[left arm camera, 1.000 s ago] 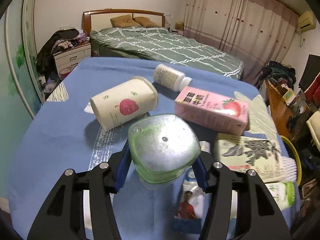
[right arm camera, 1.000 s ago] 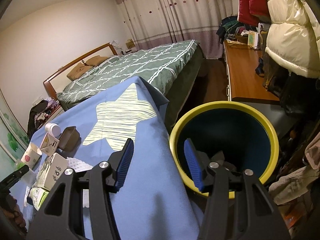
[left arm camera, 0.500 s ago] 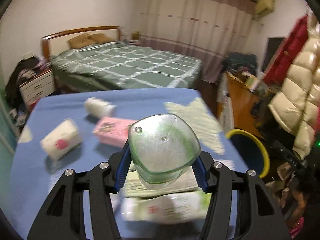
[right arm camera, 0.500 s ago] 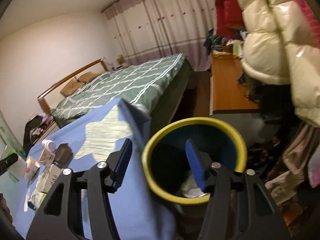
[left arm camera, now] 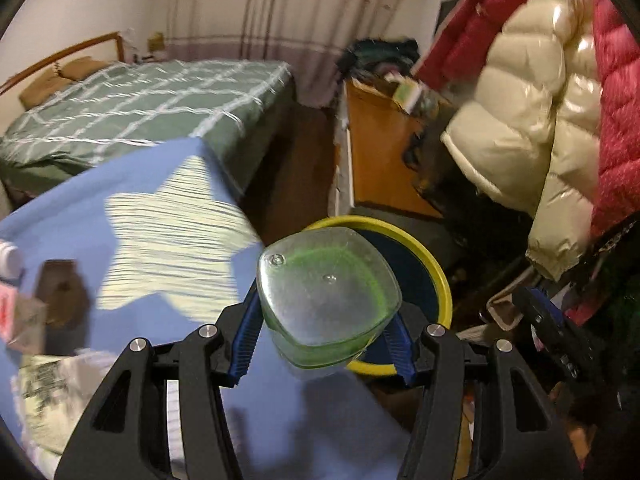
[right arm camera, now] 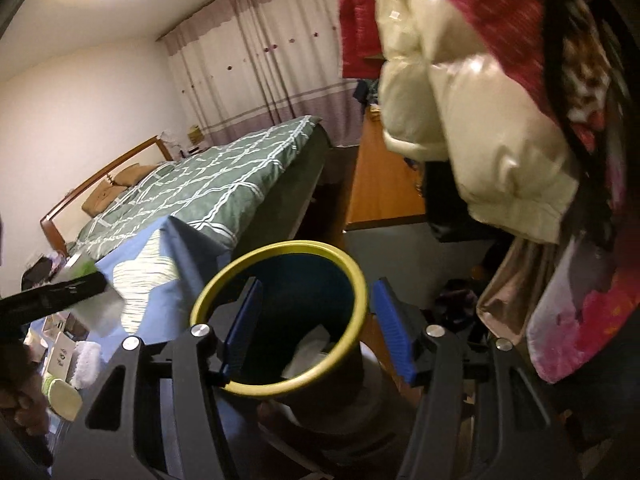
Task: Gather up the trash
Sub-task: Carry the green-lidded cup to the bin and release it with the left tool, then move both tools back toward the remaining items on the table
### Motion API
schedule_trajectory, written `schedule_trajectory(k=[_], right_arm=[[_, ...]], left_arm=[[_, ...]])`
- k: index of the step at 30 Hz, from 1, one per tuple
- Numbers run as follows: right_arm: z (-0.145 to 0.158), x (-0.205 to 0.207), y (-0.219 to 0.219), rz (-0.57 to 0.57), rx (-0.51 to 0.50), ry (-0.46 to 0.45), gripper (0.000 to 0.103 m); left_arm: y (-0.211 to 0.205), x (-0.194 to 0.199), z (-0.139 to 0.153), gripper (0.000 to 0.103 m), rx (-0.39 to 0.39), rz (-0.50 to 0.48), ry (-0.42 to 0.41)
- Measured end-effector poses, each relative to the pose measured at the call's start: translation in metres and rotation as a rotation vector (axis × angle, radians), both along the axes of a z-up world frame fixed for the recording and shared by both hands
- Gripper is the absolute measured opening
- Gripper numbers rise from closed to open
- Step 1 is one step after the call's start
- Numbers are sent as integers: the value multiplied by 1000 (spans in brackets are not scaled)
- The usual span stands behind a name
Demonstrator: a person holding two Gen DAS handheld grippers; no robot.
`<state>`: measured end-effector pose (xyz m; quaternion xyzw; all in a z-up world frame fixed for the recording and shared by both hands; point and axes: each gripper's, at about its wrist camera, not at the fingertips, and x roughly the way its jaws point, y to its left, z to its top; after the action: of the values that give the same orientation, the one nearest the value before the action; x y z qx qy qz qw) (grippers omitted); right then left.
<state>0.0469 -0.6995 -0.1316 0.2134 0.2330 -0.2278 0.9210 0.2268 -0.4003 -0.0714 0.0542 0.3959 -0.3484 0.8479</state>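
left tongs [left arm camera: 324,336] clamped on green-tinted plastic bottle [left arm camera: 329,294] beside yellow-rimmed bin [right arm camera: 280,316]; right tongs [right arm camera: 316,328] empty, just been opening, straddling bin's rim.

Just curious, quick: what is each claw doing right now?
Left gripper: closed on a clear green plastic bottle.
Right gripper: open, holding nothing.

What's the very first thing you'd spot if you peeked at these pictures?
The see-through green plastic bottle, bottom toward the camera, pinched in the left tongs right in front of the yellow-rimmed bin. That bin stands on the floor beside the blue-covered table, with the empty right tongs open in front of it. Shiny puffy coats hang above.
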Motion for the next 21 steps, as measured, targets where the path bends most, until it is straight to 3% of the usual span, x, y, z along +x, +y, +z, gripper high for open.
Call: schedule_trajectory(k=[9,11,16,21], right_arm=[[-15,-13,-22,-30,40,1,56],[-16,-14,-24,-35,45,3,56],[-19,-10,-25,-33,56,12,56],[-19,-3,-17,-10,55,16,56]], left_arm=[[-81,25,-36,55,63,-58,28],[-86,28,-38,72,62,-46,26],[-77,27,-21,75,19,-28,3],[-35,15,14,84,-24,-10,-59]])
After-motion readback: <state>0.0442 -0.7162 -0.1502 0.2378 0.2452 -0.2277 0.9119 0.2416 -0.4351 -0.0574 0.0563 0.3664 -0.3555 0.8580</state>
